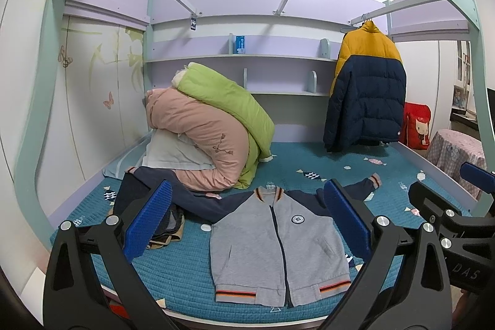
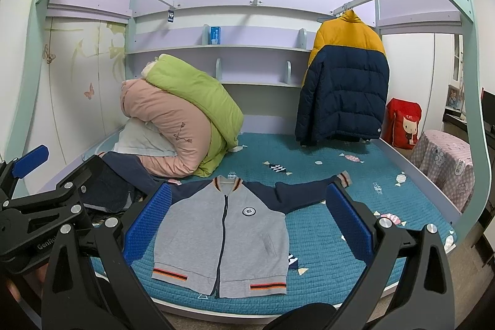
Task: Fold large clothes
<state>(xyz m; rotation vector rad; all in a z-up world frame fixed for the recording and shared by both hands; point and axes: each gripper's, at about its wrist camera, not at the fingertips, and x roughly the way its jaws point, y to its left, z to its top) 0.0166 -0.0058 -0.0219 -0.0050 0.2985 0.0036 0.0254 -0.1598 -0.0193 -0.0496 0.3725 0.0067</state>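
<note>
A grey zip-up jacket with navy sleeves lies flat, front up, on the teal quilted bed. Both sleeves stretch outward; the right cuff is striped. My left gripper hovers open in front of the bed's near edge, with nothing between its blue pads. My right gripper is likewise open and empty, level with the jacket. Each gripper also appears at the edge of the other's view: the right gripper and the left gripper.
Rolled pink and green duvets and a pillow pile at the back left. Dark folded clothes lie left of the jacket. A yellow-navy puffer coat hangs at the back right. A red bag and a pink-covered stool stand beside the bed.
</note>
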